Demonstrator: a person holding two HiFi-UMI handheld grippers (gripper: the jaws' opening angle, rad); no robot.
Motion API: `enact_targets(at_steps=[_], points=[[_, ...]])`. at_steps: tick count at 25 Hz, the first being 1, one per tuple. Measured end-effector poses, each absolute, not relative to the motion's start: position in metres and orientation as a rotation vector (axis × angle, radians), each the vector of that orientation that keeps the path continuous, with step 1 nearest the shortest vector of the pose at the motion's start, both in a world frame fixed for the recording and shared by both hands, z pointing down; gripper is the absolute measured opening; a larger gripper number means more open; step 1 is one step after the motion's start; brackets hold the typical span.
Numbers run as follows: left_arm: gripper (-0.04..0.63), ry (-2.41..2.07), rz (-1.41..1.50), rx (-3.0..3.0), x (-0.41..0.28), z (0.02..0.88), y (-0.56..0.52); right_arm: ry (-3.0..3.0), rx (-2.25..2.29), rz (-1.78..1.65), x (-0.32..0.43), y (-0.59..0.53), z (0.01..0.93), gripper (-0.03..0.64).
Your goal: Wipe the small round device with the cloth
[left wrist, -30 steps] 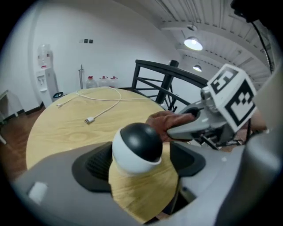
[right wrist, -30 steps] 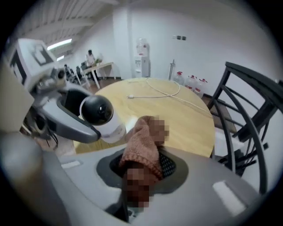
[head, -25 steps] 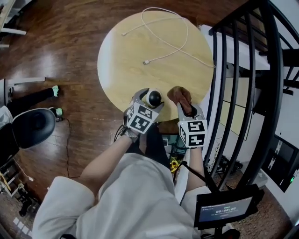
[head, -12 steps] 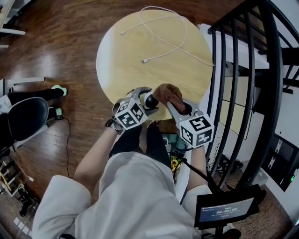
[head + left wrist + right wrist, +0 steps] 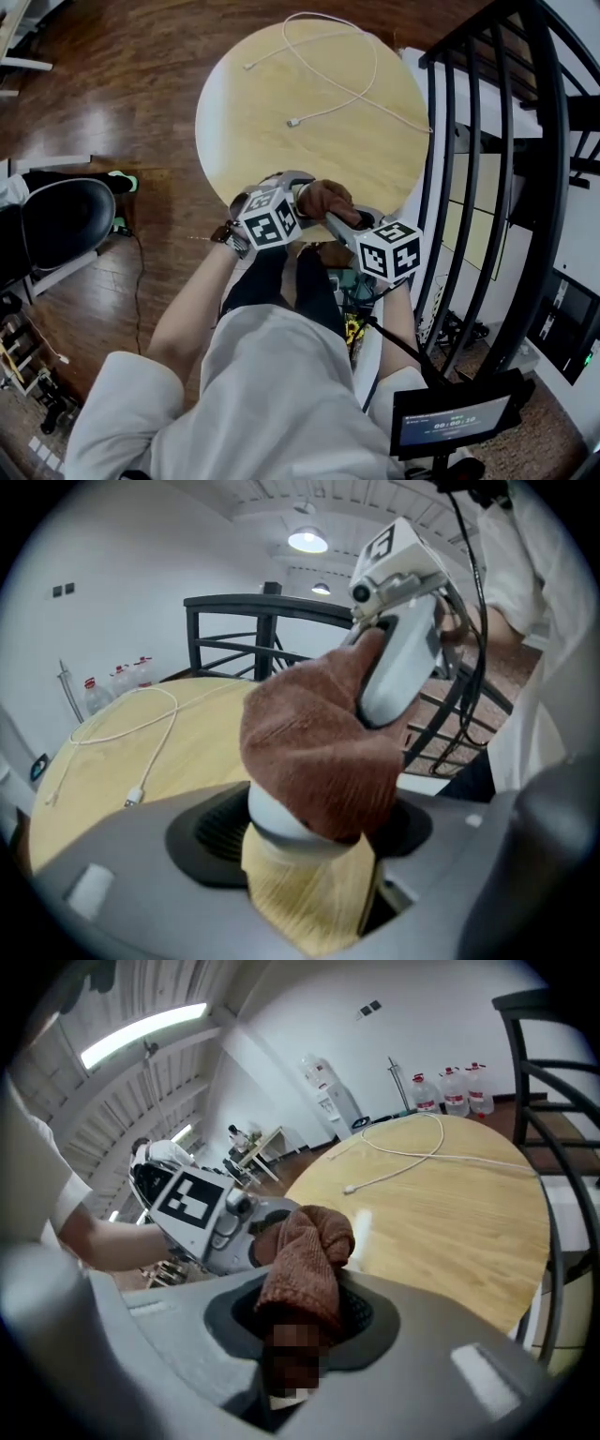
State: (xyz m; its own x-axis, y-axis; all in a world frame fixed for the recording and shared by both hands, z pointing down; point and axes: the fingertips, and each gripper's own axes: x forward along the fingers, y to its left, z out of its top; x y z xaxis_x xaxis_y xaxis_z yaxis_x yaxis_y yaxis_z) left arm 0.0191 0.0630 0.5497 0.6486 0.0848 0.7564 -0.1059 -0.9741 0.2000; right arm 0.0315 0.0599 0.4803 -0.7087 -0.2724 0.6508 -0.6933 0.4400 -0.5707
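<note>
My left gripper [image 5: 302, 841] is shut on the small round device [image 5: 274, 819], a white ball-like body held just off the near edge of the round wooden table [image 5: 281, 112]. A brown cloth [image 5: 314, 747] is draped over the device's top and front and hides most of it. My right gripper [image 5: 302, 1321] is shut on that cloth [image 5: 305, 1255] and presses it against the device from the right. In the head view the two grippers meet at the table's near rim, with the cloth [image 5: 325, 199] bunched between them and the device hidden under it.
A white charging cable [image 5: 330, 80] loops across the far half of the table. A black metal railing [image 5: 487, 150] runs along the right. A dark chair [image 5: 56, 225] stands on the wooden floor at the left. A small screen [image 5: 450, 422] sits at the lower right.
The right gripper has swung left and brought the cloth onto the device. The left gripper has drawn back a little toward the table's near edge. The dark ball is now covered.
</note>
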Motion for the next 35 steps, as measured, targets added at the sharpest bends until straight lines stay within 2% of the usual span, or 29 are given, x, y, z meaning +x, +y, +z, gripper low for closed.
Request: enact_targets(at_steps=[20, 35], points=[[0.362, -0.026, 1.221, 2.629, 0.013, 0.539, 0.067, -2.007, 0.855, 1.028, 0.041, 0.045, 0.545, 0.086], [0.364, -0.011, 1.221, 2.637, 0.013, 0.542, 0.07, -1.802, 0.825, 0.502, 0.044, 0.044, 0.578, 0.086]])
